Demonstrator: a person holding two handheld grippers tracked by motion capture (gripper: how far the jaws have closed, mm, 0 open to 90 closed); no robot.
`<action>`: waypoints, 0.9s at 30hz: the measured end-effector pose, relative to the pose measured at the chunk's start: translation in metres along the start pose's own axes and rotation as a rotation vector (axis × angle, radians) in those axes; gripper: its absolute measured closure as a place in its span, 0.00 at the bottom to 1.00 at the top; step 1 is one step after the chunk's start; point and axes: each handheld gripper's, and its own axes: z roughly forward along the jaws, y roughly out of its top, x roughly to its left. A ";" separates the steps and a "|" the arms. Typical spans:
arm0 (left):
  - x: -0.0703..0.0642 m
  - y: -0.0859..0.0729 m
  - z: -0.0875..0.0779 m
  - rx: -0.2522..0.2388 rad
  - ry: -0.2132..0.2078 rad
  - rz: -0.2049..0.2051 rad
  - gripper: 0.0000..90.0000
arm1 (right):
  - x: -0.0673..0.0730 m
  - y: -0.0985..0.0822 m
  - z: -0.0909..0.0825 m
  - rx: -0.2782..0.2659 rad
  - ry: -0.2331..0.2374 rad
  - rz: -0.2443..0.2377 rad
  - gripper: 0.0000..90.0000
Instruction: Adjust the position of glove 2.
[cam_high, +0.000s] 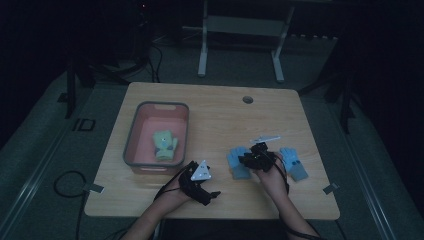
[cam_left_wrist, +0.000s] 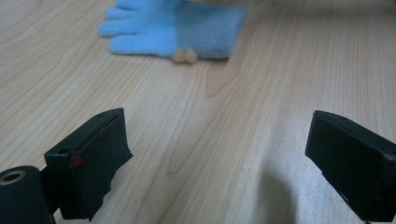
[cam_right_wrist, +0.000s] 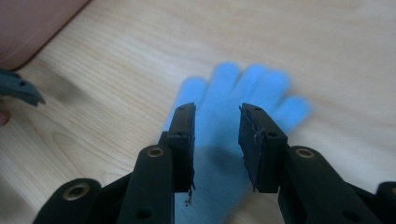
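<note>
The right gripper (cam_high: 251, 159) is above a blue glove (cam_high: 238, 161) that lies flat on the wooden table (cam_high: 220, 115). In the right gripper view its two black jaws stand a little apart, with a narrow gap between them, and the glove (cam_right_wrist: 243, 93) is seen under and beyond them with its fingers spread away from the camera. The pads do not press on the glove.

The left gripper (cam_high: 200, 182) is near the front edge of the table, just beside the grey bin (cam_high: 131, 145), and it carries a grey three-cornered plate on top. Its jaws stand wide apart over bare wood, and the blue glove (cam_left_wrist: 177, 28) lies farther off in front of them.

A second blue glove (cam_high: 295, 162) lies to the right of the right hand (cam_high: 272, 180). A pale green glove (cam_high: 165, 145) lies inside the bin, on its pink floor. The room around the table is dark.
</note>
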 end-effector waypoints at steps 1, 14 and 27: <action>0.000 0.000 0.000 0.000 -0.001 -0.001 0.07 | -0.002 0.001 -0.005 0.000 0.005 -0.019 0.73; 0.000 -0.001 0.002 0.016 0.011 0.009 0.07 | -0.069 -0.008 -0.063 -0.066 0.009 -0.110 0.72; -0.001 -0.001 0.002 0.016 0.009 0.014 0.07 | -0.134 -0.050 -0.076 -0.029 -0.023 -0.145 0.74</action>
